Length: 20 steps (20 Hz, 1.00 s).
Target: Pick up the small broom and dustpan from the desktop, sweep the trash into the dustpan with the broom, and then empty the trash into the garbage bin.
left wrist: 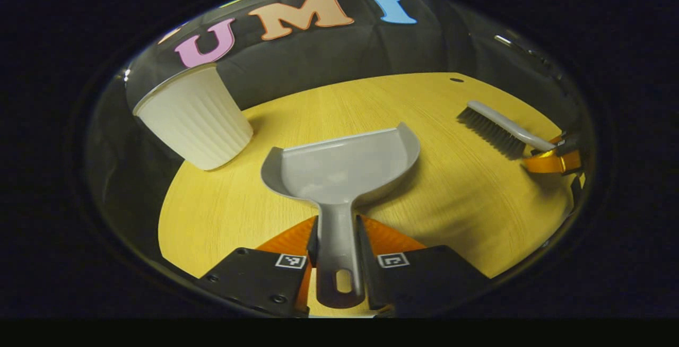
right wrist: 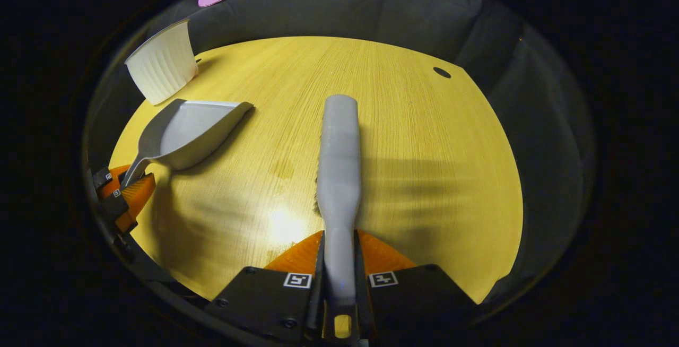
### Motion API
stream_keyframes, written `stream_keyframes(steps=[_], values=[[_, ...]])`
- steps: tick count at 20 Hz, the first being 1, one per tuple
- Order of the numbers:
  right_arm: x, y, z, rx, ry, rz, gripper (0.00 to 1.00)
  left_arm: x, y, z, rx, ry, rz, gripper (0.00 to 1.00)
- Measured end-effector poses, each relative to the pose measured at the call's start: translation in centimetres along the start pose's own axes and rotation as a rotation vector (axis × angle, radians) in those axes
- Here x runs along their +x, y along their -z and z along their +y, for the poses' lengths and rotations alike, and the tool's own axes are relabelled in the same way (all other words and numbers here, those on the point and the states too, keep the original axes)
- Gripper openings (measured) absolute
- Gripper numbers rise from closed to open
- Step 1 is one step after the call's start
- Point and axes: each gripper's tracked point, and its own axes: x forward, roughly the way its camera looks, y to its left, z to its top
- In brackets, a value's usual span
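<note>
Two tools gripped, one in each of your grippers.
Left gripper (left wrist: 337,254) clamps the grey plastic dustpan (left wrist: 342,169) at twelve o'clock; right gripper (right wrist: 339,278) clamps the grey bristled broom (right wrist: 339,166).

Yellow wood-grain tabletop (left wrist: 451,198), small dark hole (right wrist: 441,72) near its far edge, black cloth wall (left wrist: 329,55) behind

Grey plastic dustpan (left wrist: 339,169), mouth facing away, held by its handle above the desk (left wrist: 456,198); grey small broom (right wrist: 338,161) (dark bristles downward) held by its handle; white ribbed garbage bin (left wrist: 193,119) standing beyond the dustpan.
</note>
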Motion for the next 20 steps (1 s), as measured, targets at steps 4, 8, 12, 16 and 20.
stream_keyframes(steps=[4,8,12,16,20], values=[[-2.5,-0.9,-0.2,-0.003,-0.030,-0.048,0.67,-2.1,-3.9,0.2,-0.004,-0.022,-0.140,0.99],[-7.7,-5.4,-0.6,0.019,-0.083,-0.280,0.94,-6.2,-10.5,0.8,-0.042,-0.122,-0.340,0.95],[-16.9,-11.7,-2.0,0.009,-0.123,-0.641,0.94,-12.3,-17.4,0.9,-0.101,-0.210,-0.532,0.94],[-25.9,-15.1,-2.1,0.028,-0.097,-0.934,0.93,-19.9,-24.3,-0.8,-0.175,-0.137,-0.789,1.00],[-29.0,-14.0,-4.0,0.112,-0.019,-1.066,0.93,-24.1,-27.1,-2.9,-0.171,0.000,-0.914,0.92]])
